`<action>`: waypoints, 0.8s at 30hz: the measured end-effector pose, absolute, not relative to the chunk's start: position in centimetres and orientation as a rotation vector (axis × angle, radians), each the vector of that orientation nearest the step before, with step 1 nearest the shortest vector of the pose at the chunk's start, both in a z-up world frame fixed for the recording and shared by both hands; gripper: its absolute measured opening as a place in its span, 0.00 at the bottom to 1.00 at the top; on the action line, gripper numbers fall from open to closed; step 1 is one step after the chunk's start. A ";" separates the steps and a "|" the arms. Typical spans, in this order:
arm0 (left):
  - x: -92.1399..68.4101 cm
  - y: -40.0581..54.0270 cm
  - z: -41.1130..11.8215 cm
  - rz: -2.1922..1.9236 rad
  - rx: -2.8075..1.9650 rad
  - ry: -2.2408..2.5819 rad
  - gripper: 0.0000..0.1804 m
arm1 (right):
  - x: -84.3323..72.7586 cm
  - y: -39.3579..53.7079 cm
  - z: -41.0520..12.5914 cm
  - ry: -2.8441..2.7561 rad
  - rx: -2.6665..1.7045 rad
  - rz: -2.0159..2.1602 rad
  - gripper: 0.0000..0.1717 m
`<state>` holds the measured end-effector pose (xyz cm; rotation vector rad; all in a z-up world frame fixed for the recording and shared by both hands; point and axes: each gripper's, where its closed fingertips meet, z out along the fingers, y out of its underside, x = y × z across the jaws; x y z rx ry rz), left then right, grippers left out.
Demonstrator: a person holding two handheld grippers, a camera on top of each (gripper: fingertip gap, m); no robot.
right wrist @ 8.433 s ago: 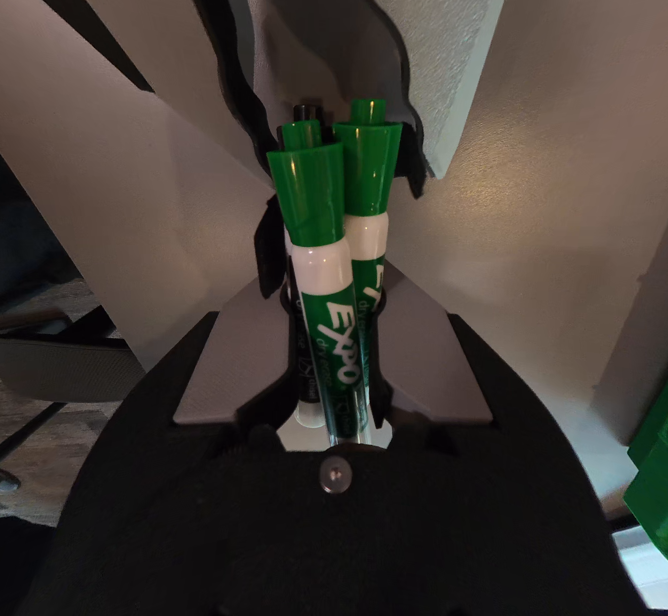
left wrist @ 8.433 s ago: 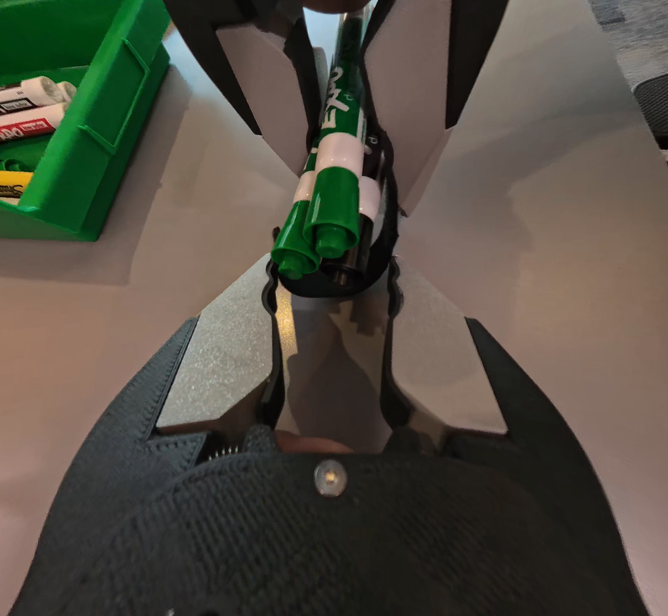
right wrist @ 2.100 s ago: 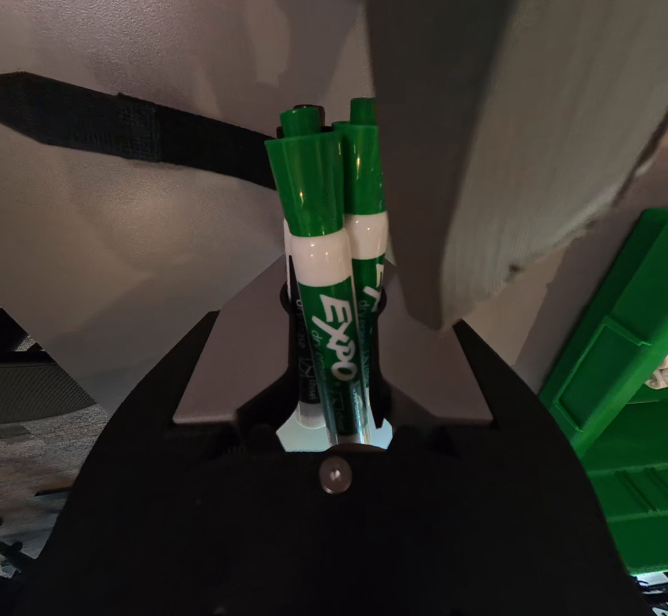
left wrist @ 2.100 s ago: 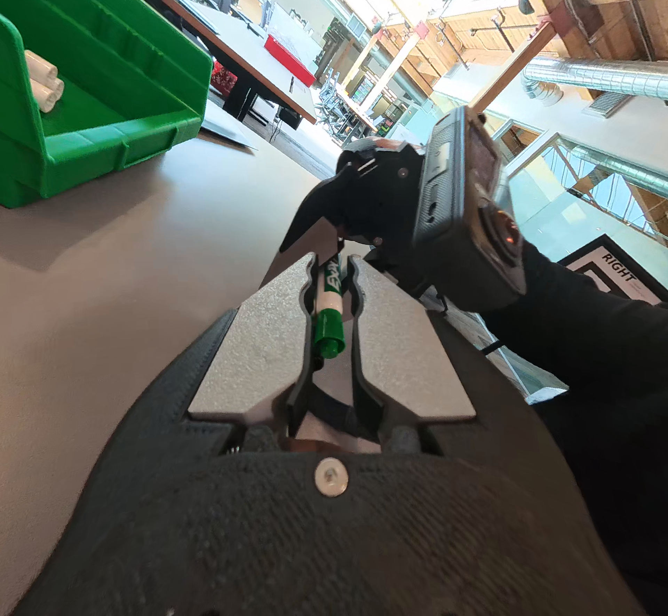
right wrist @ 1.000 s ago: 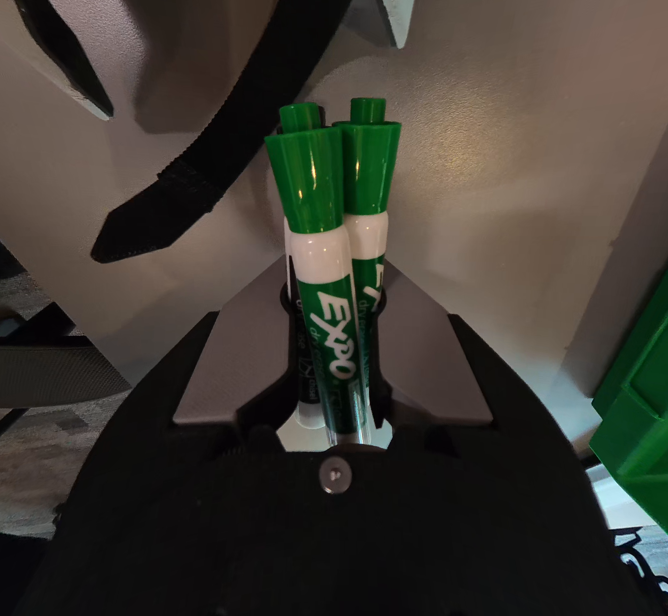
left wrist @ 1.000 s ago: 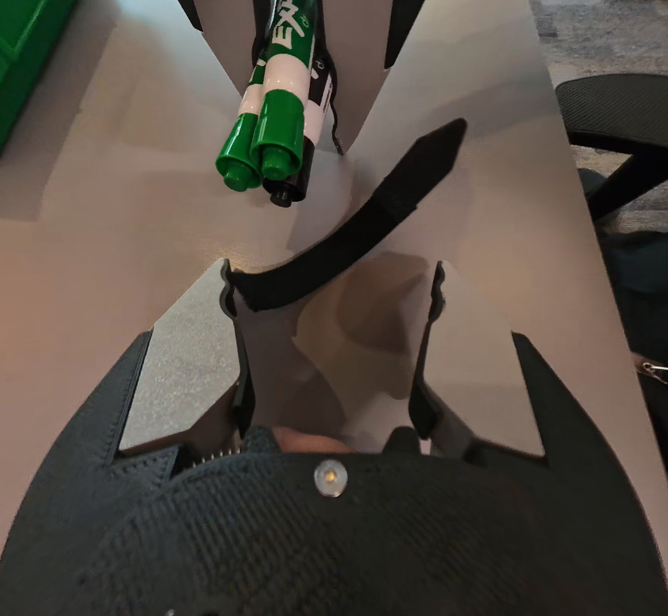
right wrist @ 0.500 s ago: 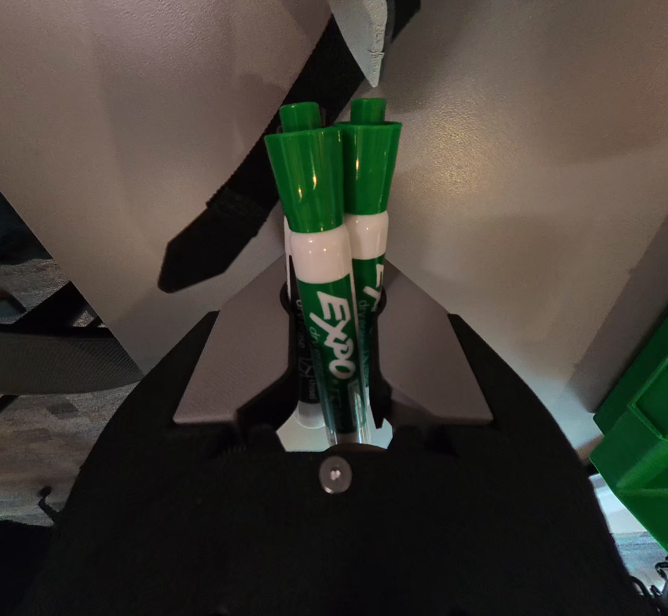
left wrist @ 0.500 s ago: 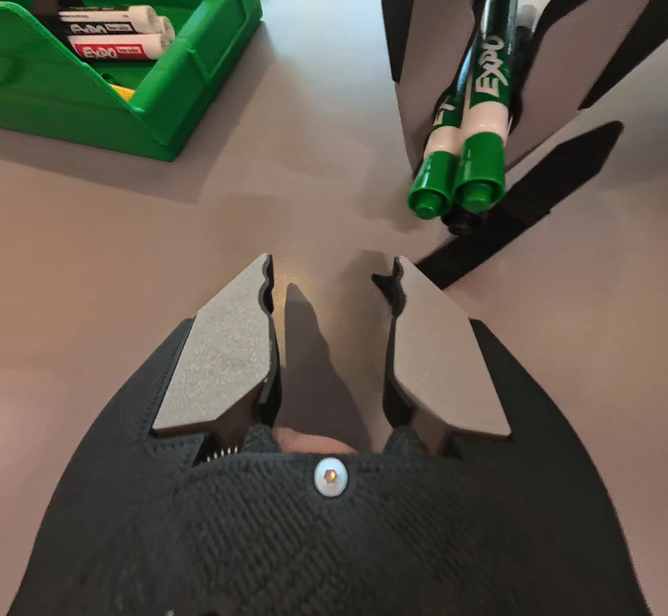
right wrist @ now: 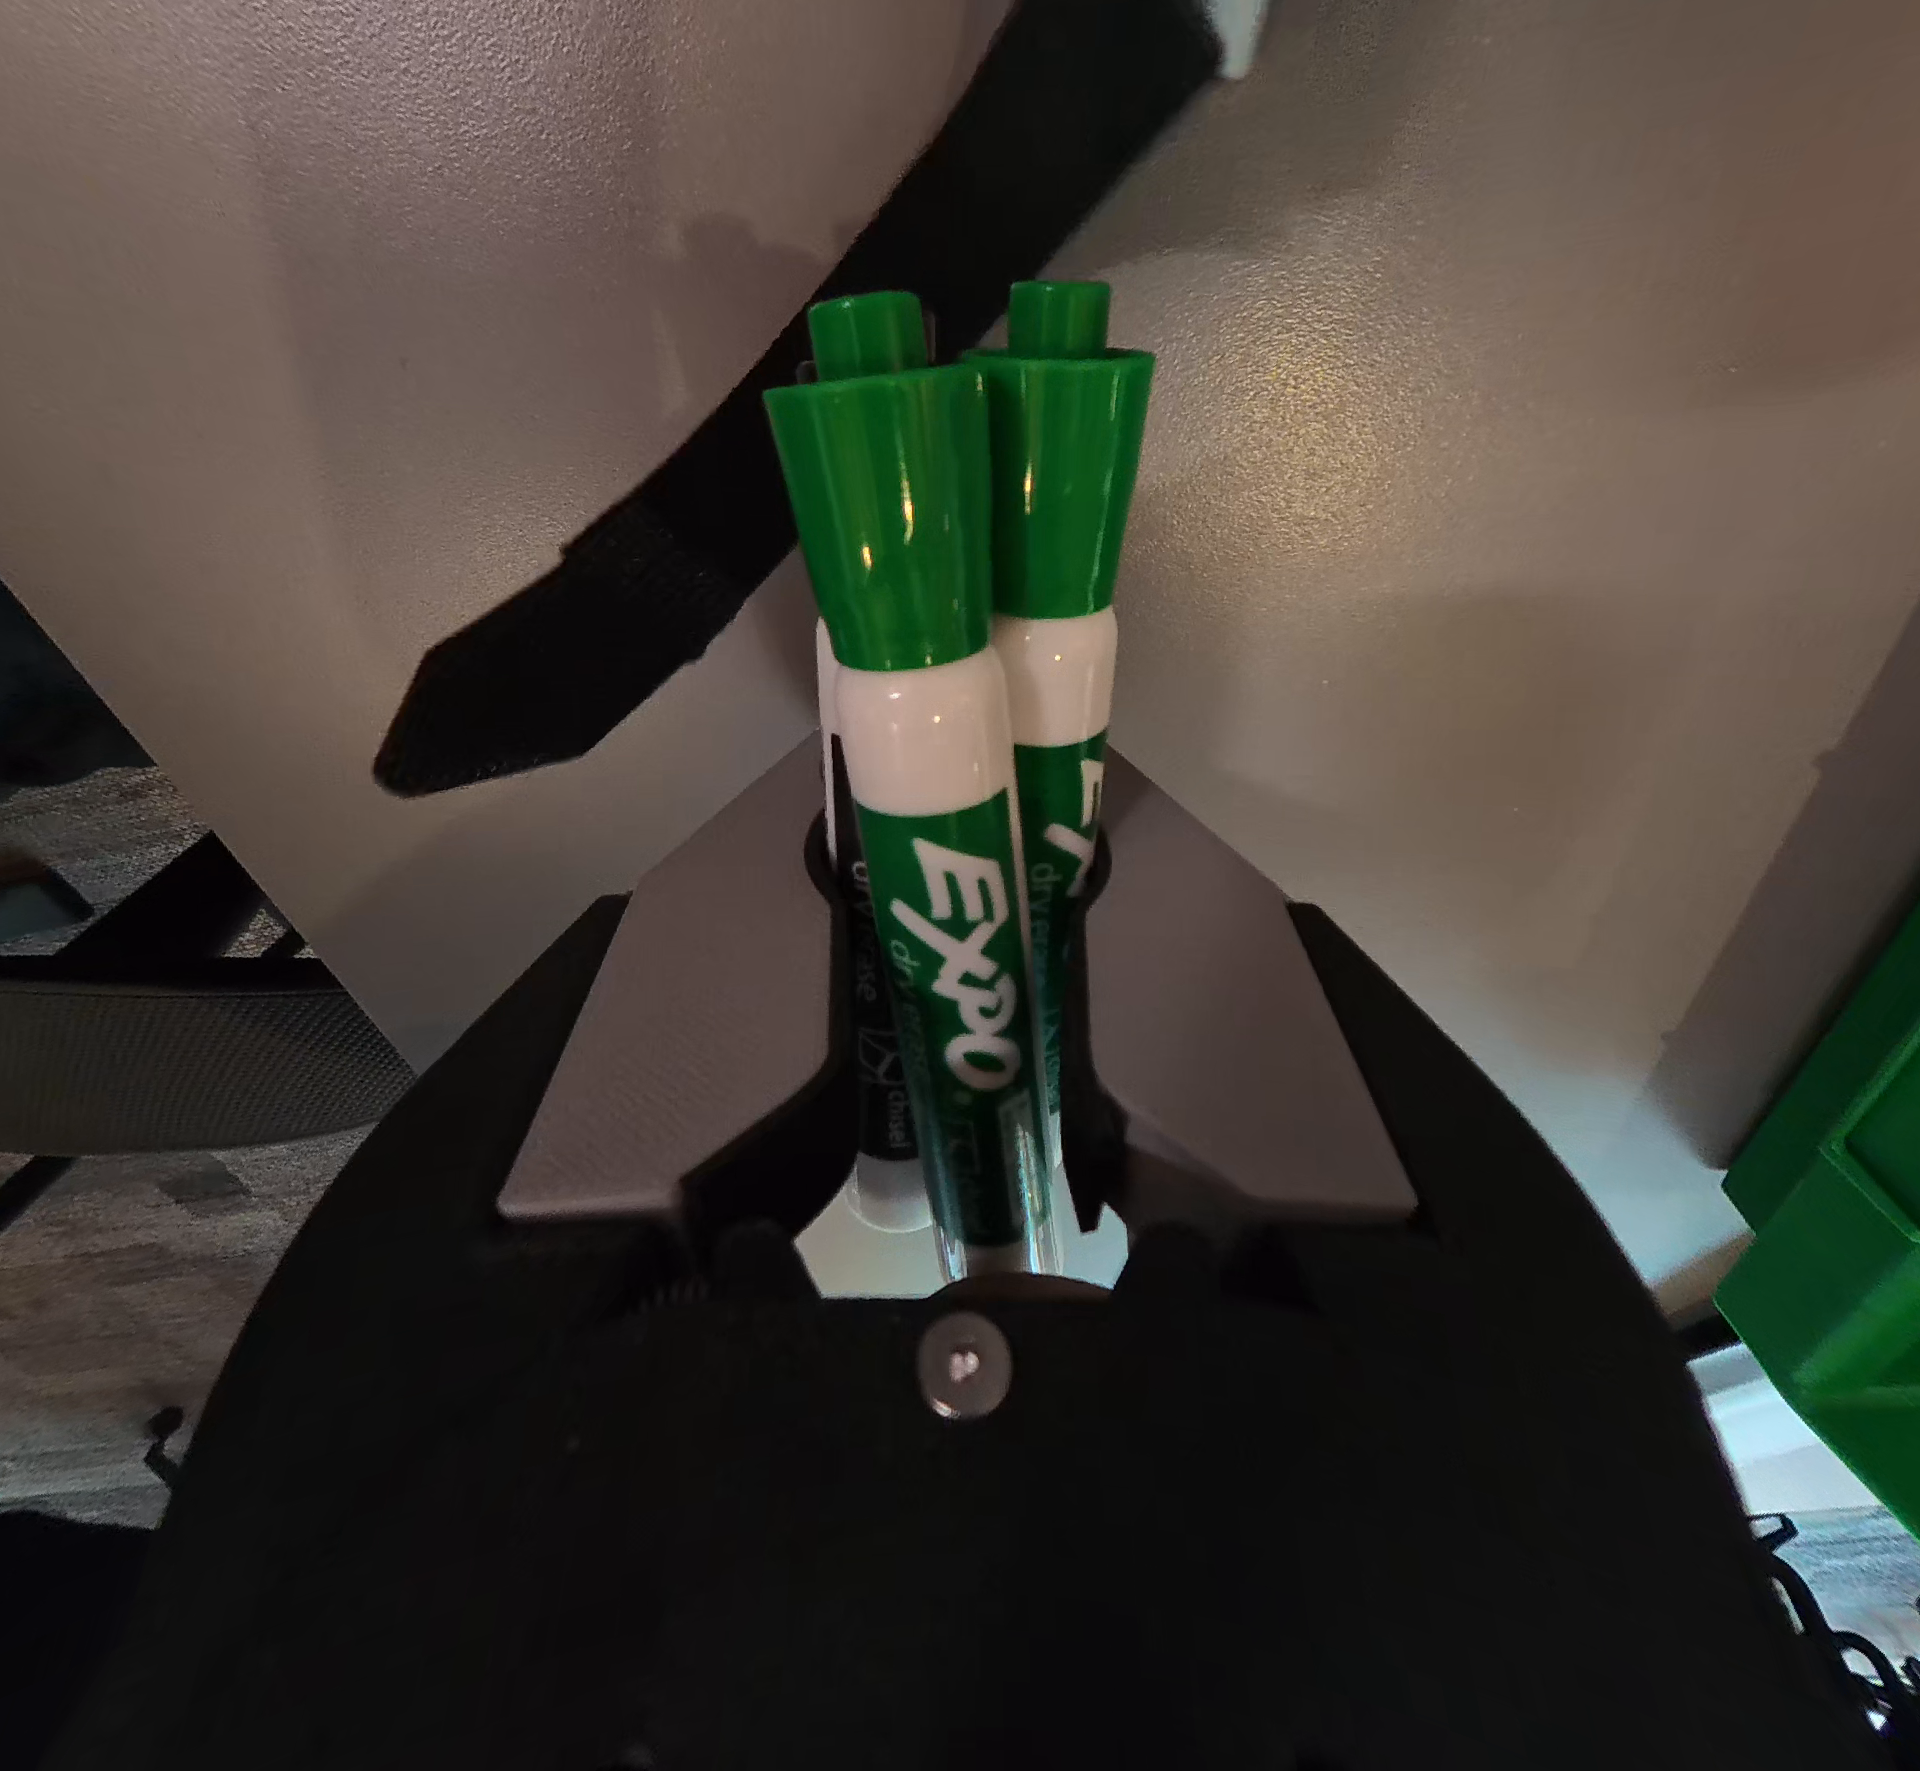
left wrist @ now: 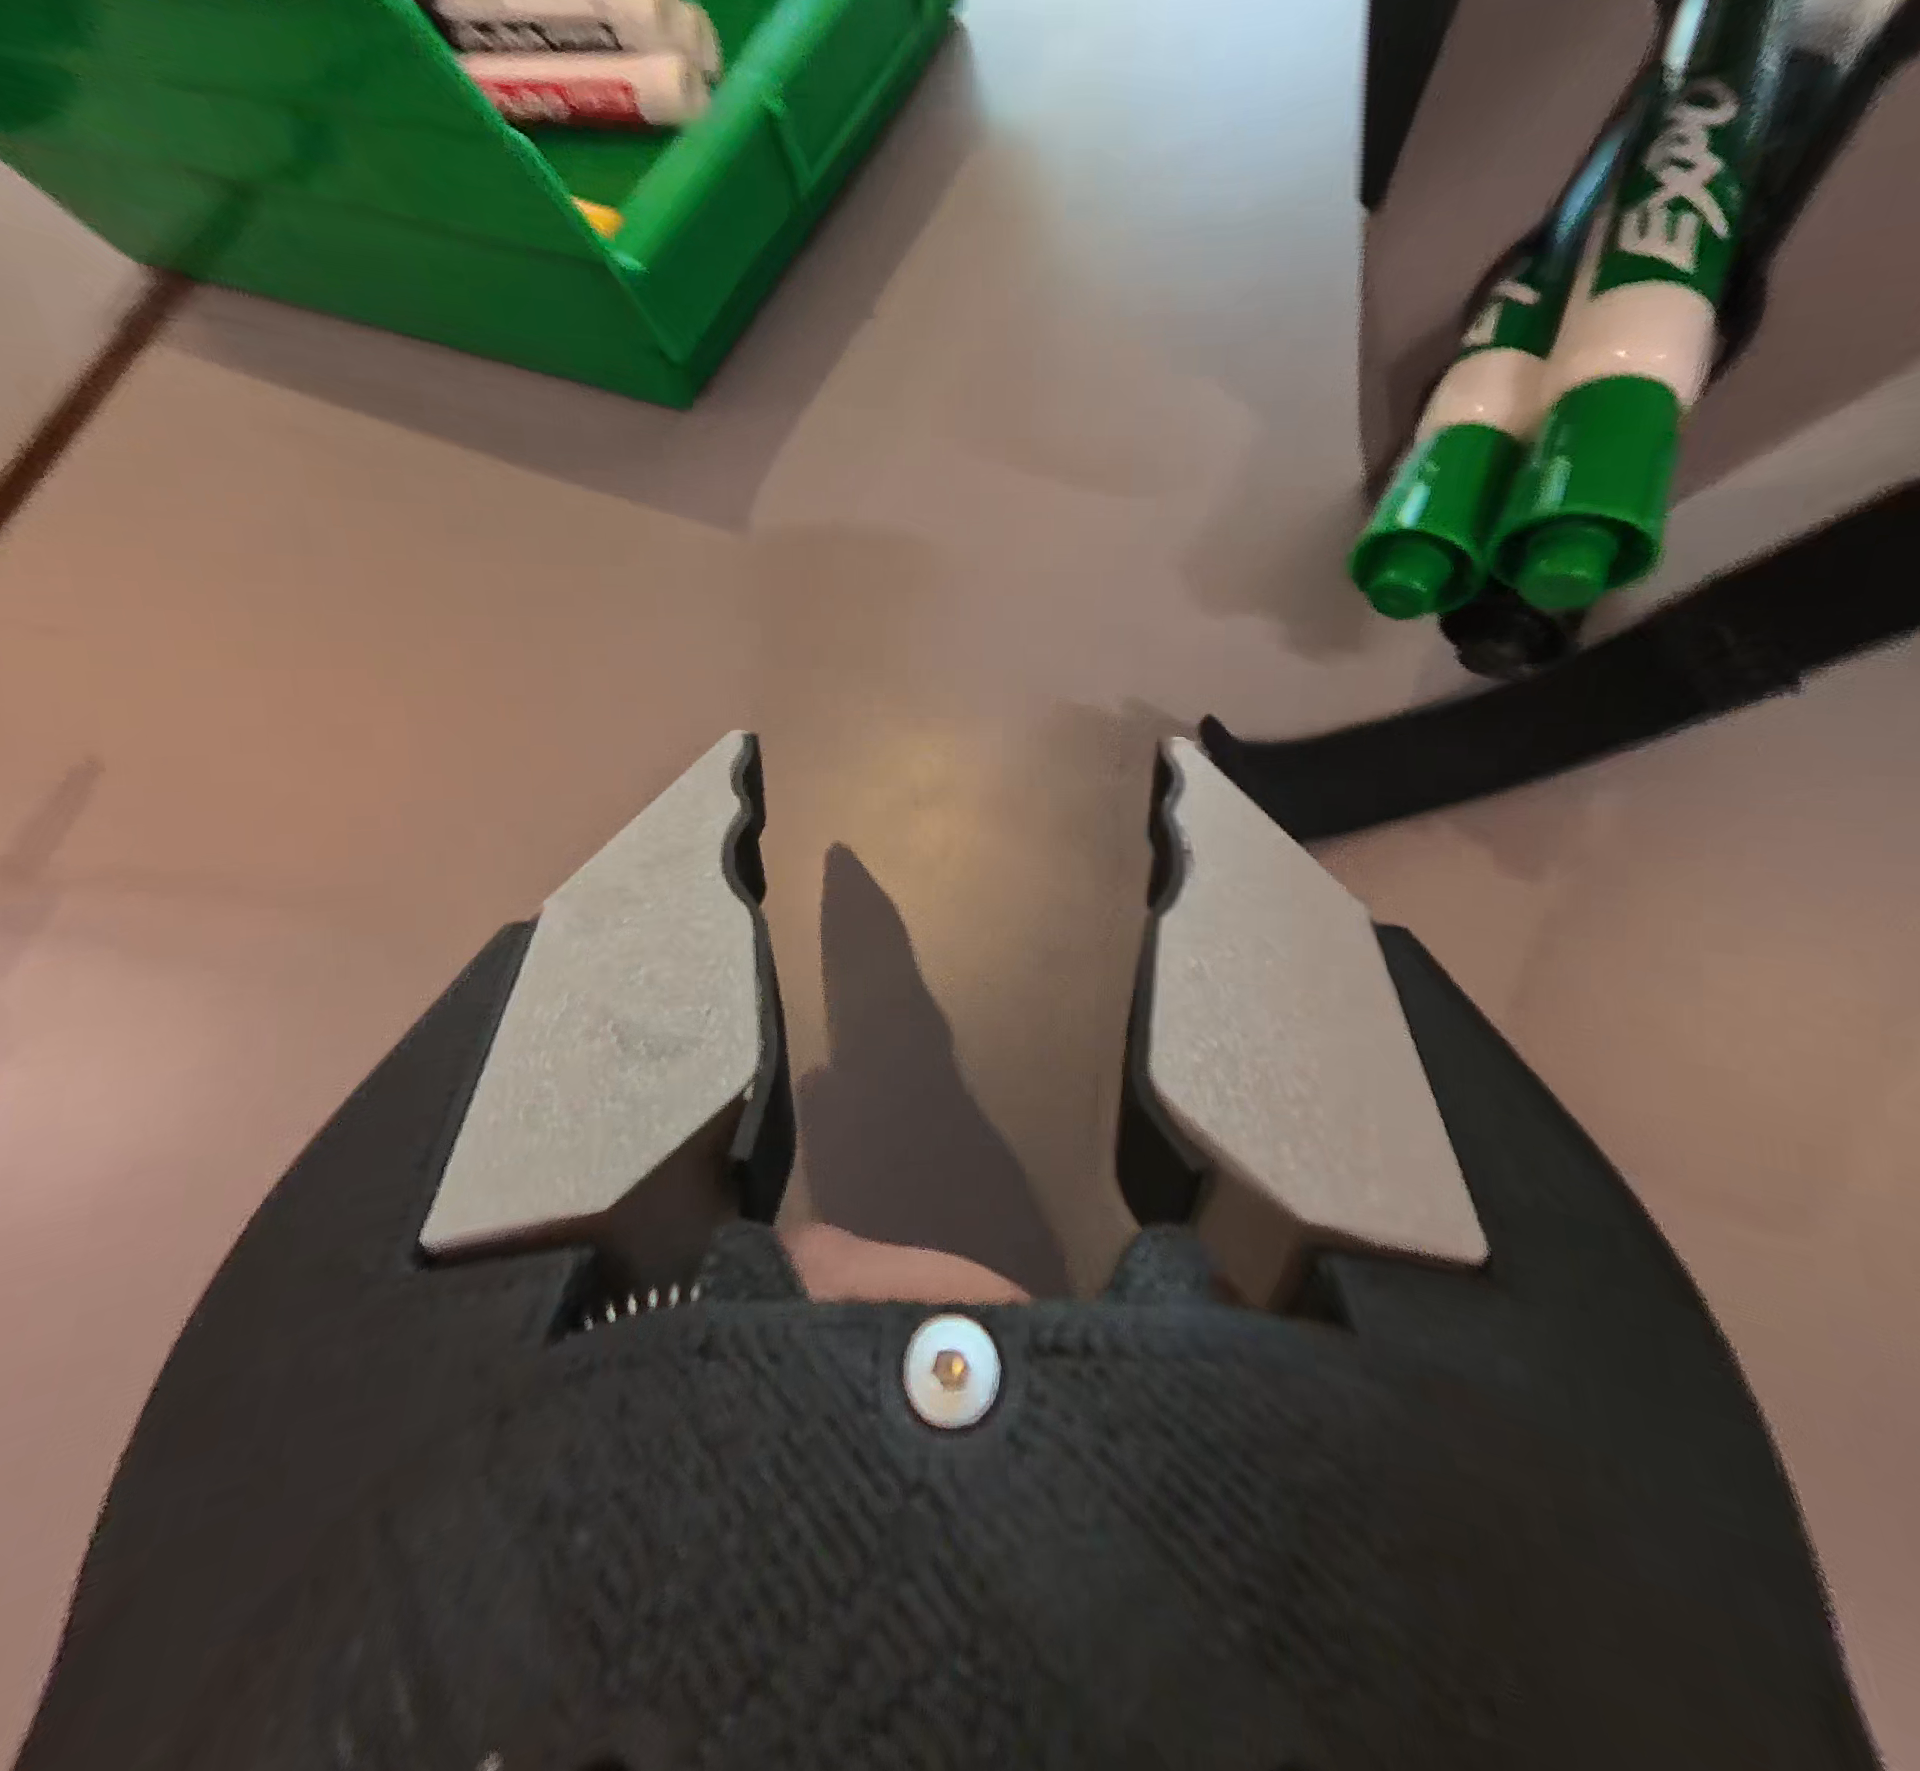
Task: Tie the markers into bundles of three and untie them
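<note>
Grey table [left wrist: 436, 703], green bin [left wrist: 727, 194] at its far left corner. Three markers [right wrist: 935, 682] clamped in the right gripper [right wrist: 961, 874], tips near the loose black strap [left wrist: 1558, 734]. Left gripper [left wrist: 956, 786] wide, empty. Risk: markers fanning apart, strap sliding off the edge.

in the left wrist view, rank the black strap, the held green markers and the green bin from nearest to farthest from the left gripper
1. Black strap: its tip lies right beside the left gripper's right fingertip, on the table.
2. Green markers: ahead to the right, clamped in the right gripper, caps toward the strap.
3. Green bin: far ahead to the left, with more markers inside.
</note>
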<state>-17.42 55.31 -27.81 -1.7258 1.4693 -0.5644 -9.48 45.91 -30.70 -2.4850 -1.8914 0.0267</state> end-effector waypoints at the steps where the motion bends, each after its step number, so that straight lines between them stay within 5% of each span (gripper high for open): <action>1: -17.7 54.5 -28.1 -0.606 -1.743 1.531 0.40 | -9.5 45.9 -30.7 -1.895 -2.485 0.022 0.21; 15: -19.5 48.8 -27.5 -1.049 -1.806 1.782 0.35 | -9.5 46.0 -30.7 -1.883 -2.493 0.031 0.21; 24: -16.5 52.8 -28.1 -0.835 -1.850 1.516 0.23 | -9.5 46.0 -30.7 -1.875 -2.499 0.023 0.21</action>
